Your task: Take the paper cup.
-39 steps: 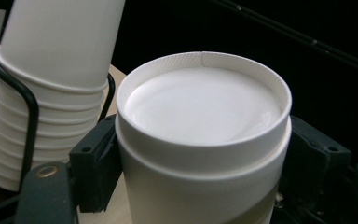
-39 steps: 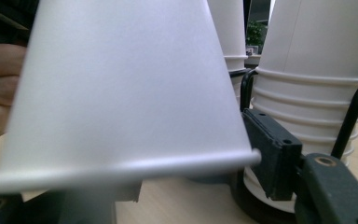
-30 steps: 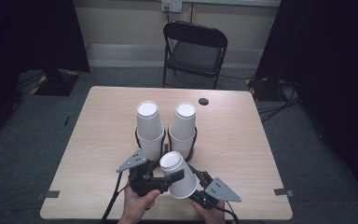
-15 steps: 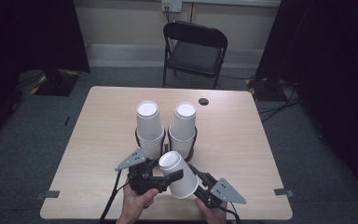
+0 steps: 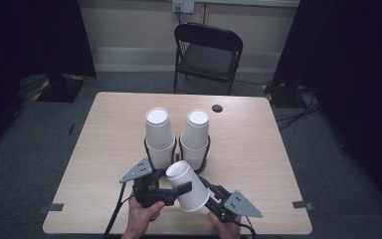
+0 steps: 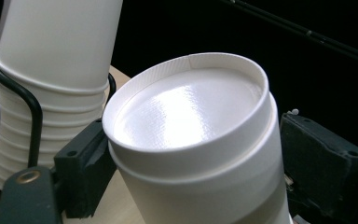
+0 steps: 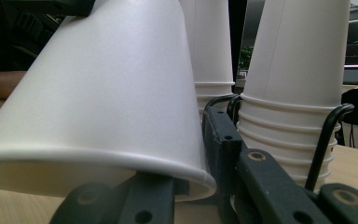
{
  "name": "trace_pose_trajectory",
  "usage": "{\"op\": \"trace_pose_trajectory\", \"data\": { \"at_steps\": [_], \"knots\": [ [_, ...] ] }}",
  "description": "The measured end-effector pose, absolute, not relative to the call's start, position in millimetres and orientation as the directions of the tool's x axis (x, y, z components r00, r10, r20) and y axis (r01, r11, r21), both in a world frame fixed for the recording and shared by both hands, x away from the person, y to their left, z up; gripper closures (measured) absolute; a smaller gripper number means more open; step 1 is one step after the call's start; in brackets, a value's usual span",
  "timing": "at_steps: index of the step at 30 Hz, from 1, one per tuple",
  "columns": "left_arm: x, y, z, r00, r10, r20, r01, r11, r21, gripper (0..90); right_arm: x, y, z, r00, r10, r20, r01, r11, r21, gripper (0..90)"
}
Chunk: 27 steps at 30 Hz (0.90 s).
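White paper cup [image 5: 188, 186], upside-down and tilted, bottom facing up-left, held above the table's near edge, just before two cup stacks [image 5: 160, 137].

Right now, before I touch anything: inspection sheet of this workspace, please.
Surface: light wooden table, level.
Job's things: loose white paper cup, tilted, base up, between the grippers; behind it, left stack of upturned white paper cups and right stack, in black wire holders.
Clutter: small dark round disc near the far edge.
Grippers: right gripper jaws have just been closing, pinching the cup's rim; left gripper jaws have just been opening, pads off the cup's base.
Cables: black cable trails from left gripper.
Surroundings: black folding chair, grey carpet.
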<state>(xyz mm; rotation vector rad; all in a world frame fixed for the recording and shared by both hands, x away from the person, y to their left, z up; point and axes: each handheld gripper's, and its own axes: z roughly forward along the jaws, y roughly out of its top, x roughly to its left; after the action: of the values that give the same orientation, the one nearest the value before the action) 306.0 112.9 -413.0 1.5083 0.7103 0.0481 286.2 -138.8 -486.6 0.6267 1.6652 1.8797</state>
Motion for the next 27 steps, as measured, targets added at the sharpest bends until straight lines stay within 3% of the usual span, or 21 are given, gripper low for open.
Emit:
{"op": "trace_pose_trajectory", "data": {
  "at_steps": [6, 10, 15, 18, 27],
  "knots": [
    [306, 112, -414, 0.803, 0.458, -0.382, 0.384, 0.093, 0.919, 9.5, 287, -144, -487, -0.737, 0.675, 0.029, -0.081, -0.131, 0.988, 82.6],
    [305, 116, -413, 0.805, 0.482, -0.345, 0.352, 0.080, 0.933, 12.9, 288, -149, -487, -0.724, 0.689, 0.045, -0.078, -0.146, 0.986, 85.0],
    [305, 118, -413, 0.802, 0.500, -0.326, 0.336, 0.073, 0.939, 10.2, 285, -148, -484, -0.716, 0.698, -0.007, -0.092, -0.084, 0.992, 85.1],
    [304, 121, -413, 0.804, 0.520, -0.287, 0.301, 0.061, 0.952, 14.9, 288, -148, -485, -0.705, 0.709, 0.002, -0.078, -0.080, 0.994, 85.0],
    [304, 134, -417, 0.817, 0.539, -0.205, 0.238, 0.008, 0.971, 15.2, 289, -151, -485, -0.695, 0.719, 0.022, -0.024, -0.054, 0.998, 85.1]
  ]
}}
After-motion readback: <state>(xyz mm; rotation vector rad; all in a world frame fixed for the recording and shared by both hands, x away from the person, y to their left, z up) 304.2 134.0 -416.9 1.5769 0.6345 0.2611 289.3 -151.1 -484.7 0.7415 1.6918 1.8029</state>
